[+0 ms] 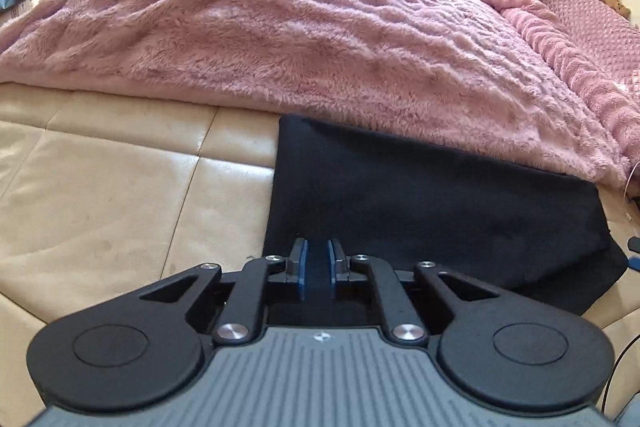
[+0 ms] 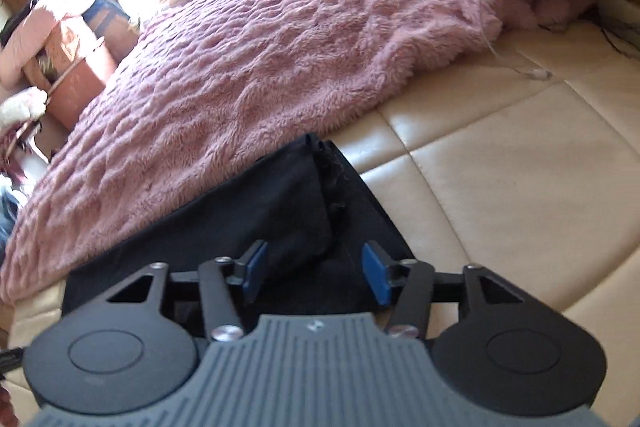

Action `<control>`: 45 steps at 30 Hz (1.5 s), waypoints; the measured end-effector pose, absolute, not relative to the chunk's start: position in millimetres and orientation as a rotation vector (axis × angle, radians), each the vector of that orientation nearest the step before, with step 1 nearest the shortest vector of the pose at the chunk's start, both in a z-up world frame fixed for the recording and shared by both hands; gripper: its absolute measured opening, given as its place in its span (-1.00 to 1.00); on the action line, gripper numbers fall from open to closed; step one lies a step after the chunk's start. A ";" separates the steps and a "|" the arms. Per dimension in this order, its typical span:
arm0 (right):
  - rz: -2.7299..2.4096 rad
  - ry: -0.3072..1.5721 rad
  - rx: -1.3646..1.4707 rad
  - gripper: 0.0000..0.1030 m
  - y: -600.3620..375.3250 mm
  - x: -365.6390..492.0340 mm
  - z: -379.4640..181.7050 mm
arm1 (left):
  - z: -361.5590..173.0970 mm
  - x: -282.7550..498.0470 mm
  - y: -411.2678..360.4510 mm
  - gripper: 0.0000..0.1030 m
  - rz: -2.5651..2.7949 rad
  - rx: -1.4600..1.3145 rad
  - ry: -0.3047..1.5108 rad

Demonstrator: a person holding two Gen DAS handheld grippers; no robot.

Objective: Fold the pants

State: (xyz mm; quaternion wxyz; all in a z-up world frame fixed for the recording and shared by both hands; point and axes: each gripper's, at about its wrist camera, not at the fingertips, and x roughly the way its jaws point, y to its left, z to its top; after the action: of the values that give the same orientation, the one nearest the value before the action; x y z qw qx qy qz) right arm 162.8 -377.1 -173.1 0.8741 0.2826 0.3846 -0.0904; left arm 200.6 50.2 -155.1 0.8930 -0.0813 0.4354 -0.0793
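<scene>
The black pants (image 1: 432,195) lie folded flat on the cream mattress, their far edge against the pink blanket. In the left wrist view my left gripper (image 1: 318,261) sits at the pants' near left corner. Its blue pads stand almost together, and only dark cloth shows in the narrow slot between them. In the right wrist view the pants (image 2: 280,211) show a folded flap with a gathered edge. My right gripper (image 2: 316,269) hovers over the near end of that flap. Its blue pads (image 2: 376,277) stand wide apart and do not touch the cloth.
A fluffy pink blanket (image 1: 300,39) covers most of the bed beyond the pants. Bare cream quilted mattress (image 1: 120,187) lies to the left of the pants and, in the right wrist view, the mattress (image 2: 500,187) to their right. Boxes and clothes (image 2: 68,47) are piled beside the bed.
</scene>
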 end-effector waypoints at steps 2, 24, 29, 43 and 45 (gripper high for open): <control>-0.201 0.791 0.737 0.38 -385.8 140.0 -179.5 | -149.1 199.3 41.4 -0.74 -0.179 -0.182 0.892; 0.250 0.982 0.782 0.35 -489.0 270.6 -222.3 | -163.6 245.3 -67.4 -0.73 -0.327 -0.145 0.973; 0.354 0.992 0.847 0.20 -503.3 280.7 -238.5 | -174.4 259.0 -77.8 -0.73 -0.337 -0.145 0.995; 0.482 1.147 0.928 -0.73 -496.7 307.9 -260.8 | -180.4 275.1 -85.2 -0.73 -0.369 -0.150 0.998; 0.468 1.144 0.906 -0.73 -495.3 307.7 -256.5 | -178.2 282.7 -90.7 -0.73 -0.381 -0.119 0.989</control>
State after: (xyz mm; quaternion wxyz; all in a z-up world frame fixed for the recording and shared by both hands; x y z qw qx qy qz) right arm 307.7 -495.3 -256.5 0.7204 0.4101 0.5178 0.2117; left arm 282.7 -90.7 -178.2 0.8612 -0.0569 0.4712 -0.1818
